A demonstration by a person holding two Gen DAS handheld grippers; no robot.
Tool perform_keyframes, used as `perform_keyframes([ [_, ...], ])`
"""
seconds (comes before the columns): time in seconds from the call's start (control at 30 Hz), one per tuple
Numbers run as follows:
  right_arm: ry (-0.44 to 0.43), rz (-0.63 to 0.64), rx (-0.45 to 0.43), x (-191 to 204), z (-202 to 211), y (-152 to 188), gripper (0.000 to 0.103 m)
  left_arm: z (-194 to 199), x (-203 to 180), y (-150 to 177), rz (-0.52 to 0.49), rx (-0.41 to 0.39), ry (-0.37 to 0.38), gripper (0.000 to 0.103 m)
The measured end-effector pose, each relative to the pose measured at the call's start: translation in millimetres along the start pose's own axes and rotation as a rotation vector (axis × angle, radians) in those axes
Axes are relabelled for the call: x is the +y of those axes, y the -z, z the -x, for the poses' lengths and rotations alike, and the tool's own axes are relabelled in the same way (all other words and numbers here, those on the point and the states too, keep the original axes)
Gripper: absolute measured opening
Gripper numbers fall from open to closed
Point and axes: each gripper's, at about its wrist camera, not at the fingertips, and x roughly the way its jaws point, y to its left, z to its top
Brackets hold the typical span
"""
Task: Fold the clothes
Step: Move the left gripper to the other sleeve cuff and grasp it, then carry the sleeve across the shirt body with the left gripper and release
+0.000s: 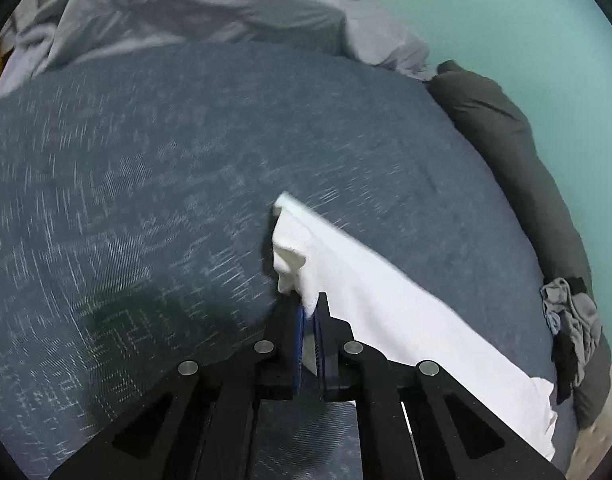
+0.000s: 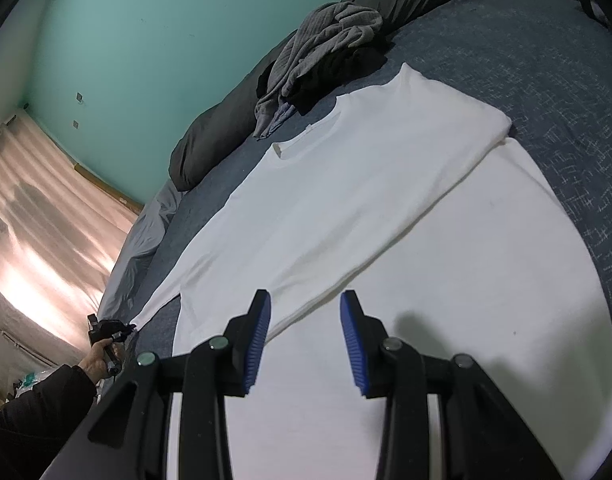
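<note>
— What is lying on the blue bed cover (image 2: 545,60)?

— A white shirt (image 2: 345,200) is lying flat in the middle of it, with one side folded over. A grey clothes pile (image 2: 317,56) is sitting just past the shirt's neck.

— What are the grippers doing?

— The left gripper (image 1: 310,312) is pinching the shirt's sleeve tip. The right gripper (image 2: 305,332) is hanging wide open over the shirt's bottom.

— What could go wrong?

— The thin sleeve might be slipping out, and a hard pull could be wrinkling the fold.

White T-shirt (image 2: 345,208) on blue bedcover (image 2: 545,80) flecked white; grey garment (image 2: 321,48) at twelve o'clock; teal wall (image 2: 146,40); blue-padded black gripper (image 2: 306,320).
</note>
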Motion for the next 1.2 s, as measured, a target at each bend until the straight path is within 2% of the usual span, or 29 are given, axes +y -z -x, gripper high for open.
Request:
perform_keyframes([
  [0.23,0.007,0.012,-0.007,-2,3,0,0.036,37,-62,-8,-0.116,-0.039,0.102,0.005],
  [0.4,0.005,-0.008,-0.013,-9,7,-4,0.036,57,-151,4,-0.261,-0.037,0.210,0.005],
  [0.73,-0.022,-0.067,-0.037,-26,22,-12,0.037,111,-334,85,-0.497,0.033,0.429,0.004],
  [0.83,-0.026,-0.095,-0.054,-36,30,-18,0.037,128,-384,116,-0.567,0.061,0.493,0.004],
  [0.97,-0.030,-0.134,-0.077,-49,40,-25,0.039,162,-454,173,-0.713,0.105,0.582,0.004],
  [1.03,-0.034,-0.153,-0.089,-56,47,-27,0.042,179,-488,213,-0.800,0.141,0.638,0.004],
  [1.13,-0.043,-0.189,-0.103,-67,58,-30,0.043,197,-516,279,-0.920,0.192,0.696,0.004],
  [1.2,-0.049,-0.211,-0.116,-74,65,-32,0.043,196,-523,337,-1.009,0.260,0.713,0.004],
])
